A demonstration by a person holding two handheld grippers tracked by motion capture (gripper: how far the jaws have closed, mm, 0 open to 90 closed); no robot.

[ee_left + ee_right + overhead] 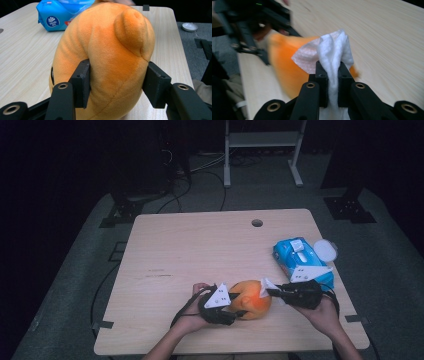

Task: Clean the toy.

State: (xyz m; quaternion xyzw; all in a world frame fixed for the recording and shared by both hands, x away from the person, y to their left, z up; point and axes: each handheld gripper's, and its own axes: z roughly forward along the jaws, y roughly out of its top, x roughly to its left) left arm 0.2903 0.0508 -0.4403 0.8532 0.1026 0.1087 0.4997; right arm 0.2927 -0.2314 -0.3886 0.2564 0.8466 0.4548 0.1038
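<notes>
The orange plush (105, 62) sits near the front edge of the table (200, 245), wedged between the left gripper (116, 85) jaws, which squeeze its sides. The right gripper (331, 72), just right of the plush, is pinched tight on a white wipe (329, 50) held against the plush, and the blue wipe pack (300, 257) lies behind it.

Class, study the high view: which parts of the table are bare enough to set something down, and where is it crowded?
Bare: the whole left half and the far strip by the round hole. Crowded: the near right, where the orange plush toy, both grippers and the blue wipes pack sit.
</notes>
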